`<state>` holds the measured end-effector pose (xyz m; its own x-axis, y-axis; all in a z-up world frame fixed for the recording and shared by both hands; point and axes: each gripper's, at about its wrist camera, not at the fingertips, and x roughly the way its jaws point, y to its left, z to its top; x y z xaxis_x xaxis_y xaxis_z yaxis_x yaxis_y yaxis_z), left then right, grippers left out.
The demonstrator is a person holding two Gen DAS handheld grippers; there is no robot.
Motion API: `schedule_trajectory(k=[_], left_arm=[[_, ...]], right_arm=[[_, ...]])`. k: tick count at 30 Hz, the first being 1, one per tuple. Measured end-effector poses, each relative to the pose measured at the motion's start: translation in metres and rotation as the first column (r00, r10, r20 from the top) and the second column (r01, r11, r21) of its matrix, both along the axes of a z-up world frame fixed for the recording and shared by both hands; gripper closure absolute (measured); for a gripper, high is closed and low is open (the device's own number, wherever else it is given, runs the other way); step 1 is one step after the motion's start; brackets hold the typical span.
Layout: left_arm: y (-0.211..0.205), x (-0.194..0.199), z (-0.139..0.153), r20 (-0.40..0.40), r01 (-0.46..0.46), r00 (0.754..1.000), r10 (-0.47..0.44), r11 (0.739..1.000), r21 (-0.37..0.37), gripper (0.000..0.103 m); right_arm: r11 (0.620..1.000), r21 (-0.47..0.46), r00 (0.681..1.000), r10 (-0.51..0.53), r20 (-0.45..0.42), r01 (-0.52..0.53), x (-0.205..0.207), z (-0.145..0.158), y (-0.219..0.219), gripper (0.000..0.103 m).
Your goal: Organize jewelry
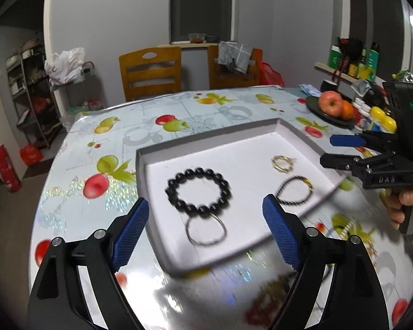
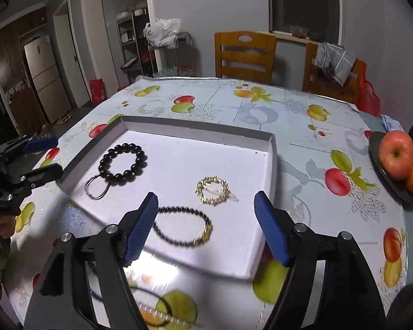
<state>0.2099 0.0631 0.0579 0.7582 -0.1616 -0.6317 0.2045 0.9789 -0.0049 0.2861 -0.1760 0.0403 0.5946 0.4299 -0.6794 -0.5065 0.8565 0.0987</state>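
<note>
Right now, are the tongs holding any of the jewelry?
No. The left tongs and right tongs both stand open with nothing between their pads. The bead bracelet lies in the white tray.

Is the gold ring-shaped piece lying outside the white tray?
No, the gold ring-shaped piece lies inside the white tray.

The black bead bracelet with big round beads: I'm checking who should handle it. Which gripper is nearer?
Left. The left gripper hangs open just in front of the black bead bracelet; the right gripper is open farther off, over the thin beaded bracelet.
</note>
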Motion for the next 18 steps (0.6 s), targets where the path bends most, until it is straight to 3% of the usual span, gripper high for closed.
schedule_trajectory(k=[11,18], left_arm=[[-0.015,-0.060,-0.009,0.011,0.037,0.999,-0.037,0.999,-0.013,0.018],[-0.018,-0.079,-0.023,-0.012,0.036,0.999,-0.036,0.999,-0.035,0.018]], right_arm=[[0.999,0.040,0.999,0.006,0.038,-0.008,-0.056,-0.003,-0.023,0.019],[0.999,0.044,1.000,-0.002,0.027,0.001,-0.075,-0.015,-0.035,0.018]])
